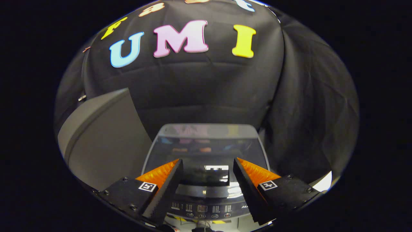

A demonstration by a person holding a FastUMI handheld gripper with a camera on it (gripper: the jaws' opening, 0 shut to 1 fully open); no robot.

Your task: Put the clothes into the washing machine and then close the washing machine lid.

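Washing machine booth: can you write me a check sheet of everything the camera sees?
Surface: washing machine top, seen from above; glossy and reflective.
Job's things: washing machine lid lies flat and looks closed; dark glass panel. Control panel with buttons sits below the fingers. Clothes: nothing seen.
Clutter: a grey curved object stands beside the machine; what it is cannot be told.
Grippers: gripper open, fingers spread above the lid's front edge, holding nothing.
Cables: thin dark strands below the control panel, too unclear to tell.
Surroundings: black cloth wall behind and around the machine.
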